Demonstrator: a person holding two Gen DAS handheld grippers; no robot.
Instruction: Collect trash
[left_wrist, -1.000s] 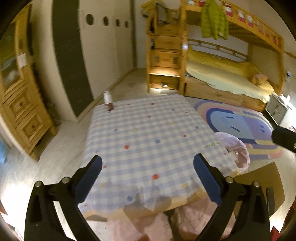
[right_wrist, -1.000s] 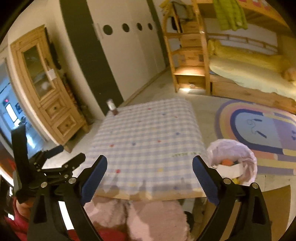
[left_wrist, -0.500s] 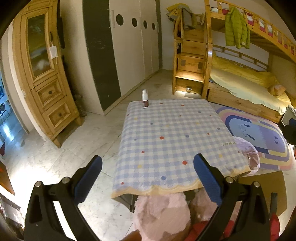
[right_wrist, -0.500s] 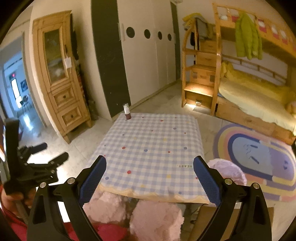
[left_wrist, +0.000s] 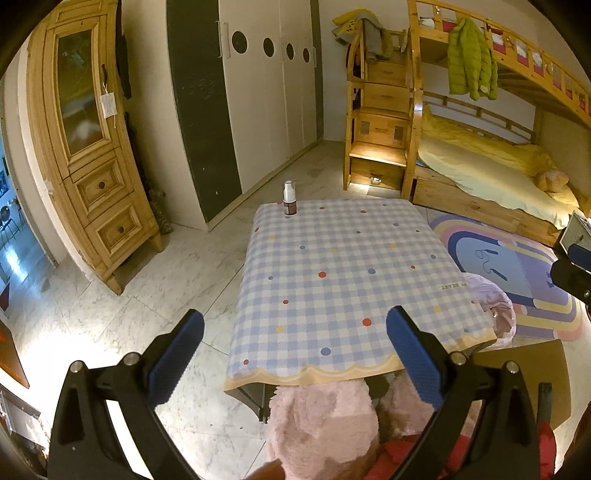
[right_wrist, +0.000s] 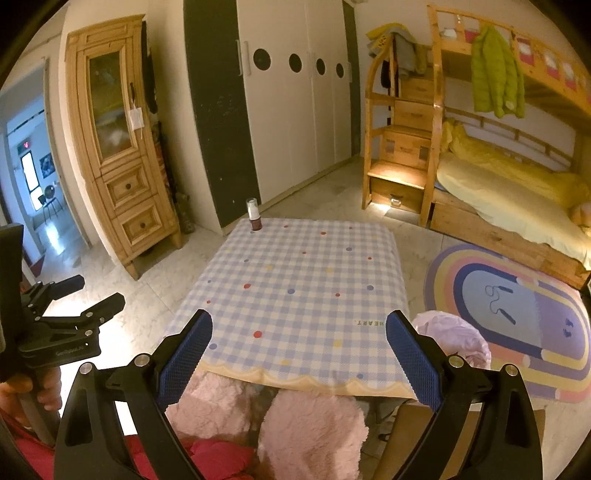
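Observation:
A small brown bottle with a white cap (left_wrist: 290, 198) (right_wrist: 254, 220) stands upright at the far left corner of the checkered table (left_wrist: 343, 280) (right_wrist: 303, 295). A bin lined with a pink bag (left_wrist: 496, 314) (right_wrist: 452, 338) sits on the floor at the table's right side; its contents are hidden. My left gripper (left_wrist: 294, 341) hangs open above the table's near edge, nothing between its blue pads. My right gripper (right_wrist: 299, 341) is open too, over the near edge. The left gripper (right_wrist: 86, 295) also shows at the left of the right wrist view, held by a hand.
Pink fluffy knees (right_wrist: 310, 424) of the seated person sit under the near table edge. A wooden cabinet (left_wrist: 92, 158) stands left, a white wardrobe (right_wrist: 288, 110) behind, a bunk bed (right_wrist: 509, 177) and a colourful rug (right_wrist: 517, 306) right. A cardboard sheet (left_wrist: 524, 365) lies near right.
Both grippers have pulled up and back from the table; the table looks smaller and farther, and more of the room shows. Both stay open.

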